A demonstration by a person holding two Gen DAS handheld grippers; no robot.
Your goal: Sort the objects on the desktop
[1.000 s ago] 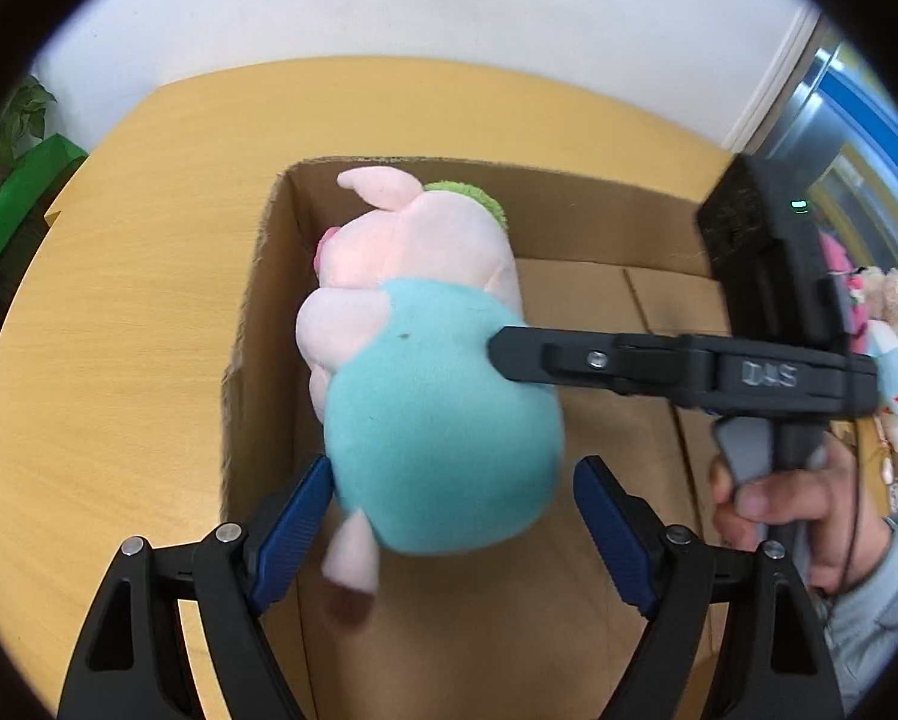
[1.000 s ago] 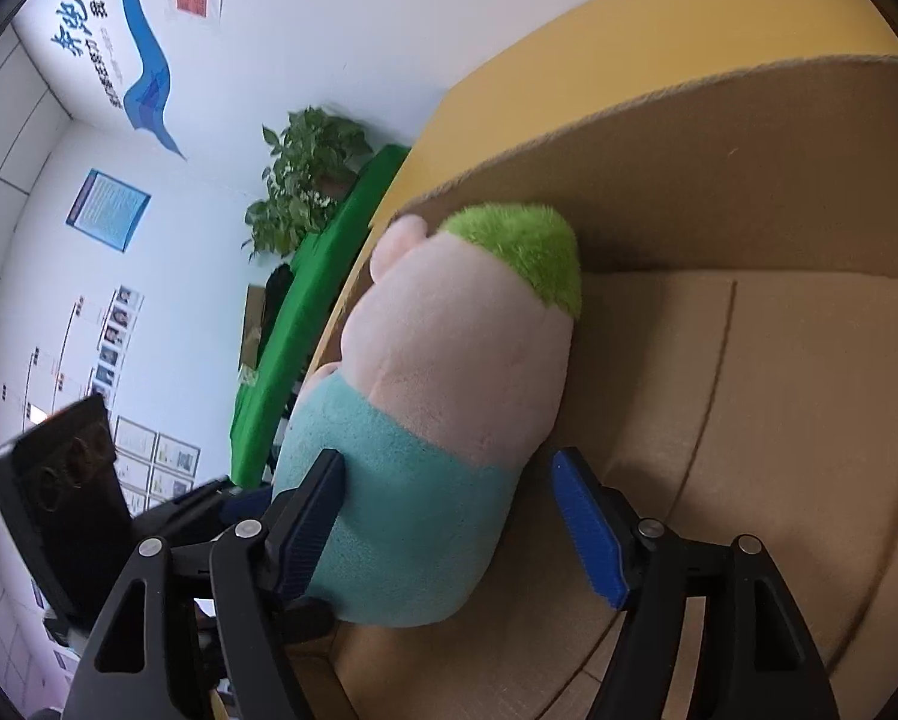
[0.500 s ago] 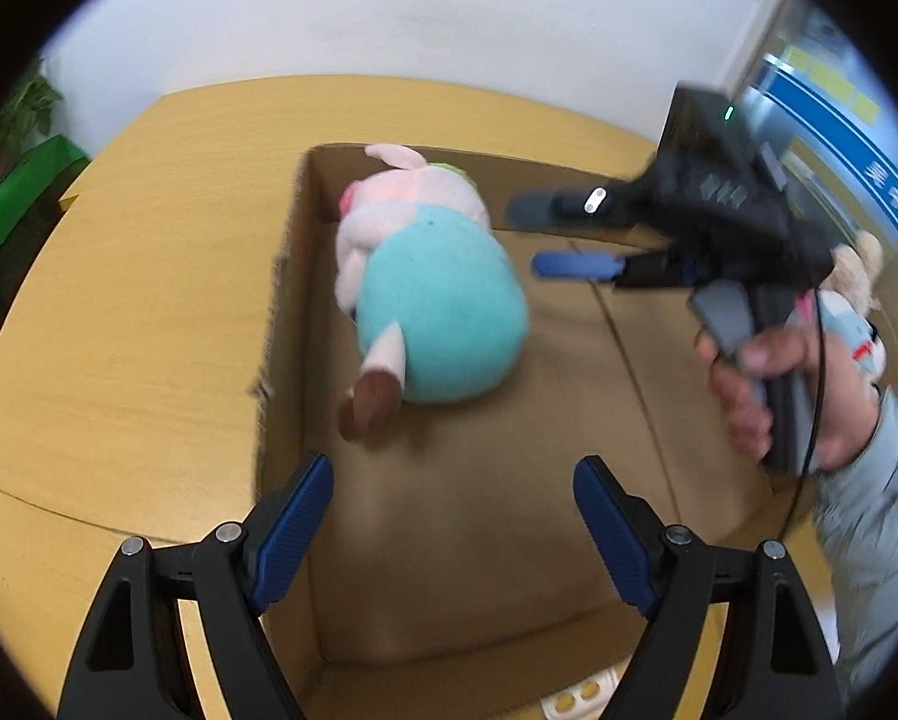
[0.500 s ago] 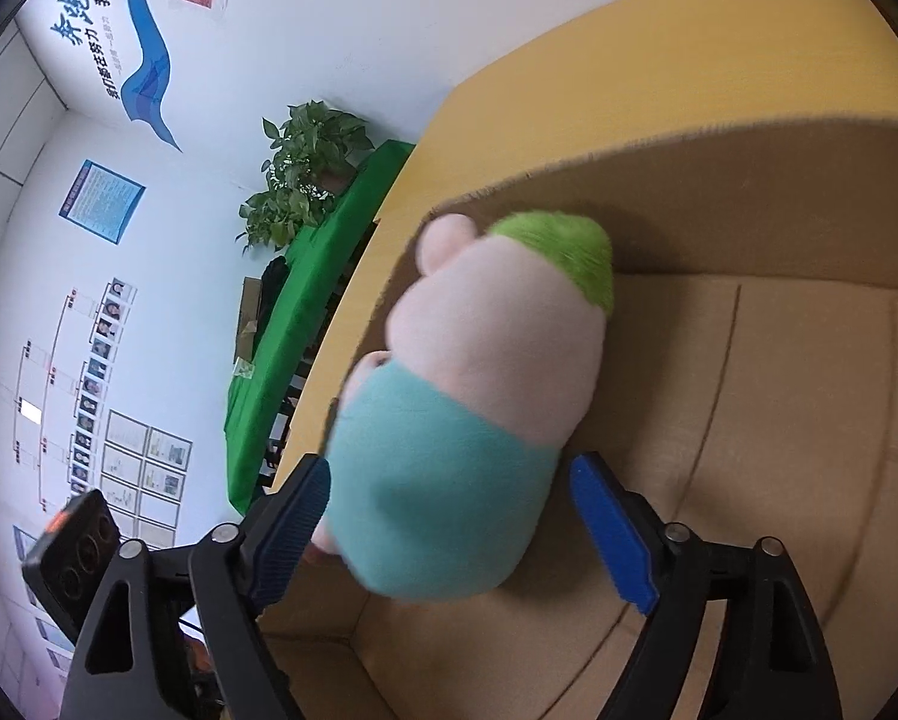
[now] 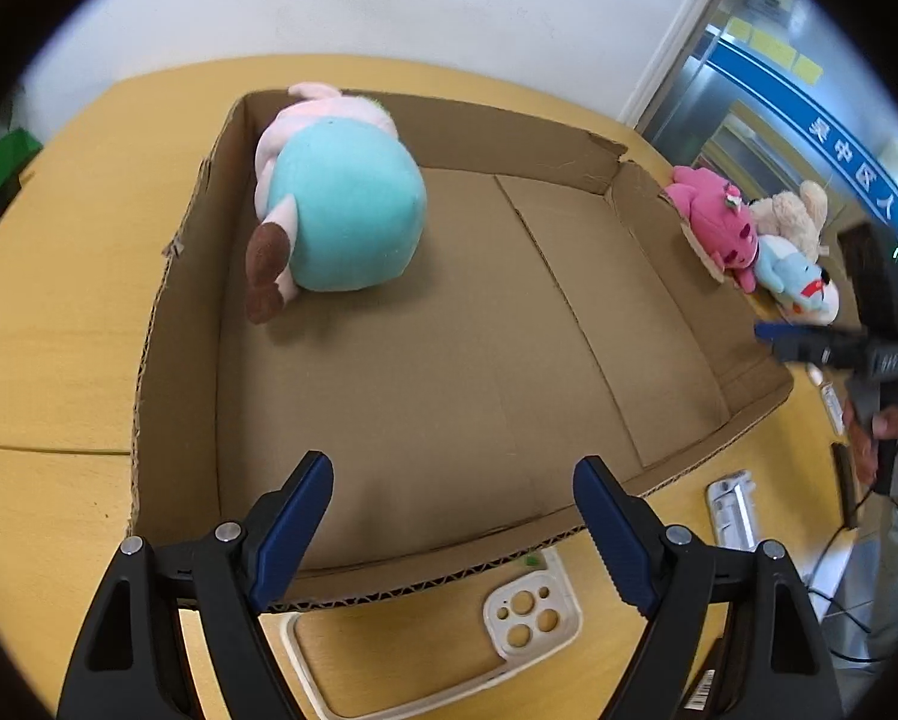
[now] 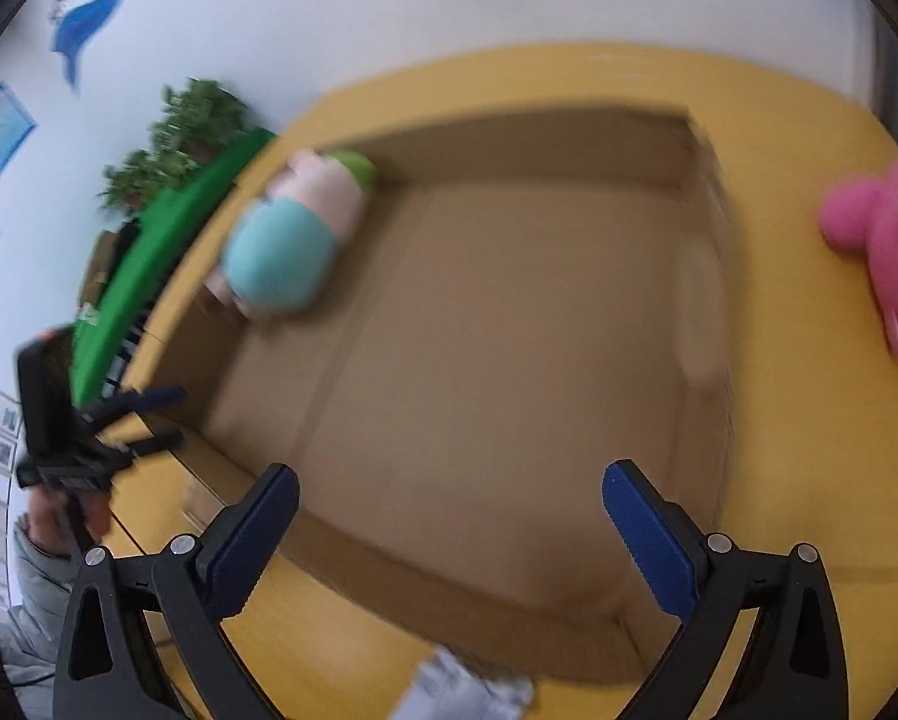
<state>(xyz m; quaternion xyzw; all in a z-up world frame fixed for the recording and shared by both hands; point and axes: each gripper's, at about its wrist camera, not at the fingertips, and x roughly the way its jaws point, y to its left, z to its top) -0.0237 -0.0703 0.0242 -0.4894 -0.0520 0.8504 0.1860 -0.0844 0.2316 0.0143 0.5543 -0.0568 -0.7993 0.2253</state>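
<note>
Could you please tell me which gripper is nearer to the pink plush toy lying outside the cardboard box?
Right. The right gripper hovers beside the pink plush toy; the left gripper is across the cardboard box.

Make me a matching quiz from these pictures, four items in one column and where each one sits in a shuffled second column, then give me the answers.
Things:
1. pig plush
2. pink plush
3. phone case
4. left gripper

Places:
A. on the table beyond the box's right wall
B. above the box's near edge, jaws empty
C. inside the cardboard box, far left corner
D. flat on the table in front of the box

Pairs: 1-C, 2-A, 3-D, 4-B
</note>
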